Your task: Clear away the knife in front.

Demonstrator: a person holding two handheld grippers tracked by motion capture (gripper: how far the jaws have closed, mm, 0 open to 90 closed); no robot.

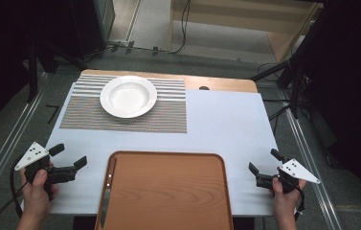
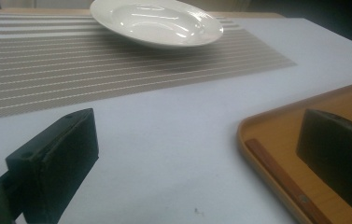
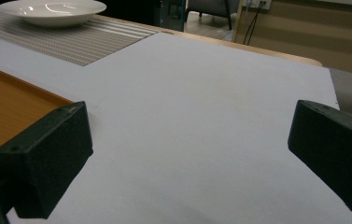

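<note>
Wooden tray (image 1: 168,191) sits at the table's (image 1: 226,124) near edge, midway between the two grippers. A knife (image 1: 107,189) lies along the tray's left rim. The left gripper (image 1: 68,155) hovers near the table's near-left corner, jaws spread wide and empty, just beside the tray. The right gripper (image 1: 263,162) hovers by the near-right corner, jaws likewise apart. A white plate (image 1: 128,97) rests on a striped mat (image 1: 87,115) at the far-left corner.

Overhead camera faces forward; both low gripper views share the plate (image 1: 128,96)
</note>
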